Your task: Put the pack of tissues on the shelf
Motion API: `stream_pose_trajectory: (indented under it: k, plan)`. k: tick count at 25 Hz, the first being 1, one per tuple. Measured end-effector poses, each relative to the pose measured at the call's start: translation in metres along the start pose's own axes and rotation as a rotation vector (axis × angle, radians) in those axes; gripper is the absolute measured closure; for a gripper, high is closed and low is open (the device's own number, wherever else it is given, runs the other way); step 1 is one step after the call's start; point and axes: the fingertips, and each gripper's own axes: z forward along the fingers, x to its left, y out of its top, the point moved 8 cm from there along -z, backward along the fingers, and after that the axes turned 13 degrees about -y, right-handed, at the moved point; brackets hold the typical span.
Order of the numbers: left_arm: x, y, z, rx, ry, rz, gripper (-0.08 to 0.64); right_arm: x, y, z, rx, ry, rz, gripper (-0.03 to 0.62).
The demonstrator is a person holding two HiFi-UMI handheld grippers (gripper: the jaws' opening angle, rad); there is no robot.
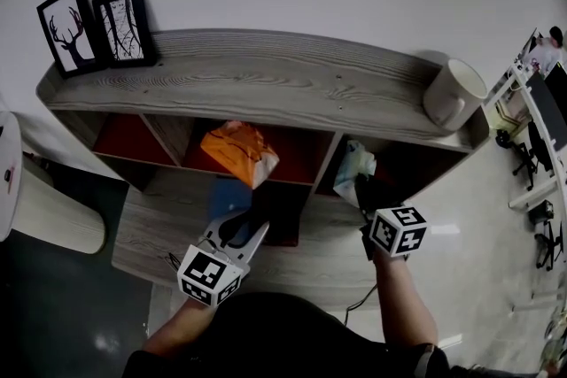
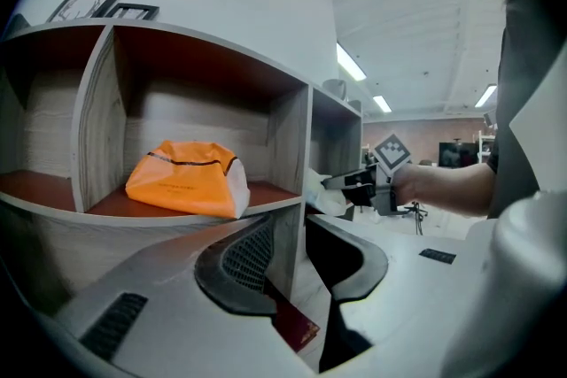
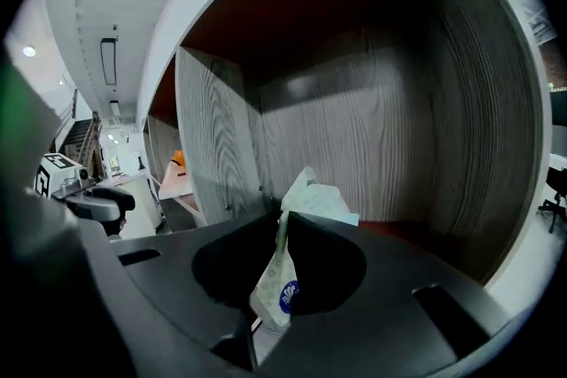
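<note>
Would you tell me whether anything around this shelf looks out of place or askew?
Nothing looks spilled or broken. The tissue pack hangs crumpled from the right gripper, pinched by one thin edge, with a tissue poking out on top. The orange pack in the middle compartment sags, dented on top.

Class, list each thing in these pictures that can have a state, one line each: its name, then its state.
right gripper, jaws shut on the pack of tissues.
pack of tissues, gripped, at the right compartment of the shelf.
left gripper, jaws open, empty.
orange pack, lying in the middle compartment.
mug, standing on the shelf top.
</note>
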Motion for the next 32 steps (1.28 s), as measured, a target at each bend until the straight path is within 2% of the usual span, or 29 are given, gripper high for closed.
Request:
stream_pose_trajectory:
  k: [6, 7, 10, 12, 18, 32]
  plan:
    - [0.000, -0.003, 0.004, 0.002, 0.001, -0.011, 0.440, -0.003, -0.003, 0.007, 0.002, 0.004, 0.010, 0.556]
    - [0.000, -0.003, 0.003, 0.002, 0.003, -0.013, 0.439, -0.004, -0.003, 0.007, -0.003, 0.001, 0.010, 0.541]
    - [-0.004, -0.005, 0.001, 0.001, 0.007, -0.018, 0.440, -0.008, -0.002, 0.004, -0.019, -0.022, 0.006, 0.427]
    - [-0.007, -0.006, -0.002, 0.000, 0.008, -0.017, 0.439, -0.011, -0.002, 0.001, -0.029, -0.039, 0.012, 0.406]
    - [-0.018, -0.005, -0.012, -0.007, 0.015, -0.009, 0.439, -0.016, -0.001, -0.022, -0.085, -0.077, 0.045, 0.399]
    - [-0.042, -0.015, -0.028, -0.001, -0.017, -0.027, 0.439, 0.029, -0.013, -0.085, -0.161, 0.026, 0.076, 0.399]
